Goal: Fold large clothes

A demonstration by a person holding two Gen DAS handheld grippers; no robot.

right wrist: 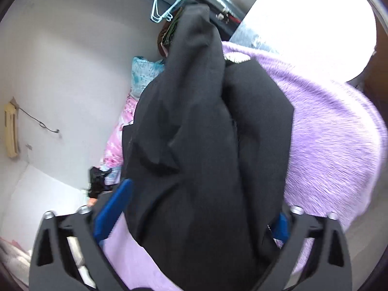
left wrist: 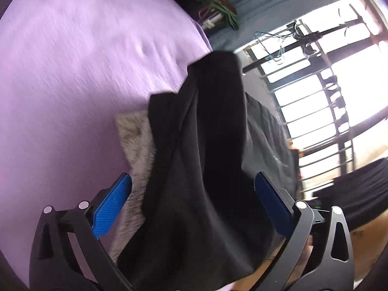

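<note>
From my left wrist camera I see a barred window (left wrist: 322, 97) and a patch of grey fur lining (left wrist: 135, 145); my right shows a white wall (right wrist: 60, 72), blue hangers (right wrist: 160, 7) and a floral pillow (right wrist: 116, 140). The black garment (left wrist: 203, 169), matte and softly creased, lies bunched on the fuzzy lilac blanket (left wrist: 72, 84). The left gripper (left wrist: 192, 185) and right gripper (right wrist: 203, 206) both stand wide, cloth between the blue pads (left wrist: 111, 208), unpinched.

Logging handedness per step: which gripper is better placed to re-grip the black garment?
Left, marginally. Both grippers, left gripper and right gripper, are open around the black fabric garment; the left view shows both pads clear.
</note>
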